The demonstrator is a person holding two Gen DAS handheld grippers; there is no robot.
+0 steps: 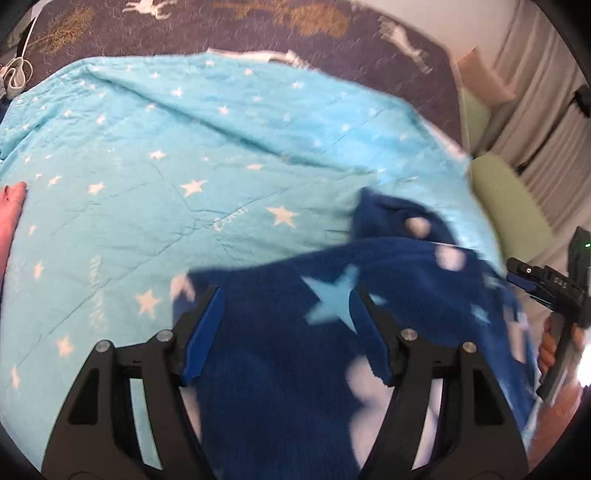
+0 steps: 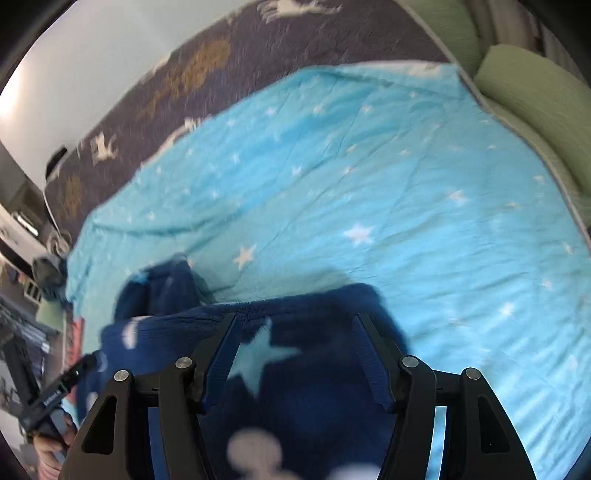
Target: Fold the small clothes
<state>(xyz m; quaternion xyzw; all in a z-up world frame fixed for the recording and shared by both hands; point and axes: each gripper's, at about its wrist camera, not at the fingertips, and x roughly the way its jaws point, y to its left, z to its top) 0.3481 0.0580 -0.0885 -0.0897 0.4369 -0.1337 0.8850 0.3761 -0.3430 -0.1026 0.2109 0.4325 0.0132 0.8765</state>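
A dark blue fleece garment (image 1: 369,295) with pale stars and white dots lies on a light blue star-print blanket (image 1: 184,155). My left gripper (image 1: 288,295) is open, its fingers spread over the garment's left part. My right gripper (image 2: 295,321) is open too, over the same garment (image 2: 314,369) near its far edge. A sleeve or folded part (image 2: 159,291) sticks out at the far left in the right wrist view. The right gripper's body (image 1: 546,291) shows at the right edge of the left wrist view. The left gripper's body (image 2: 55,398) shows at the lower left of the right wrist view.
The blanket (image 2: 406,184) lies on a dark bedspread (image 1: 258,33) with white deer and gold trees. Green pillows (image 2: 535,92) sit to the right. A pink cloth (image 1: 11,221) lies at the blanket's left edge. A white cable (image 1: 18,70) lies at the far left.
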